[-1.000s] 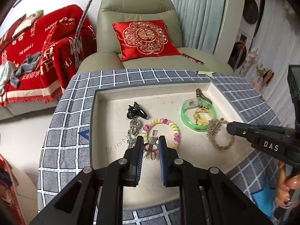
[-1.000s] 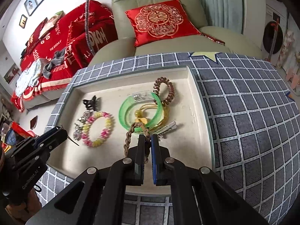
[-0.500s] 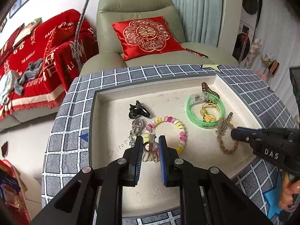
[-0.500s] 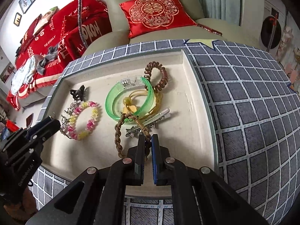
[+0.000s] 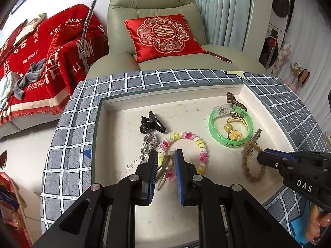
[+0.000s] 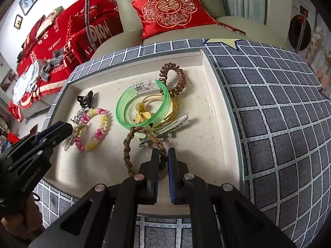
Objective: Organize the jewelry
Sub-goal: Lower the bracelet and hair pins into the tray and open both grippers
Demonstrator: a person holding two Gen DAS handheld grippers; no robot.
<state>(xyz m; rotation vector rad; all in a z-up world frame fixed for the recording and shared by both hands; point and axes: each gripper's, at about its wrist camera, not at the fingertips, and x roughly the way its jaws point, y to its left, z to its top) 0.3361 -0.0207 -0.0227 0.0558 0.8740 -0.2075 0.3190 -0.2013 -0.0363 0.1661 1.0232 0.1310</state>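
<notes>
A cream tray (image 5: 99, 124) on the checked cloth holds the jewelry. My left gripper (image 5: 164, 152) is shut on a small cluster of bronze rings (image 5: 165, 165) just above the pink-and-yellow coil bracelet (image 5: 196, 142). My right gripper (image 6: 163, 150) is shut on the near end of a brown braided cord (image 6: 126, 148), whose loop lies on the tray floor and reaches up to the green bangle (image 6: 142, 107). Each view shows the other gripper too: the right gripper (image 5: 260, 157) and the left gripper (image 6: 69, 127).
A silver alligator clip (image 6: 171, 128) lies beside the braid. Within the bangle sits a yellow cord with a bead (image 6: 140, 107). A brown coil tie (image 6: 173, 78) lies at the back right, with a black claw clip (image 5: 151, 123) and a silver heart pendant (image 5: 150, 140) at the left. Armchair and sofa stand behind.
The braided cord's loop has drawn out longer toward the tray's near side with the right gripper. The left gripper keeps its hold on the rings, and both views have shifted slightly.
</notes>
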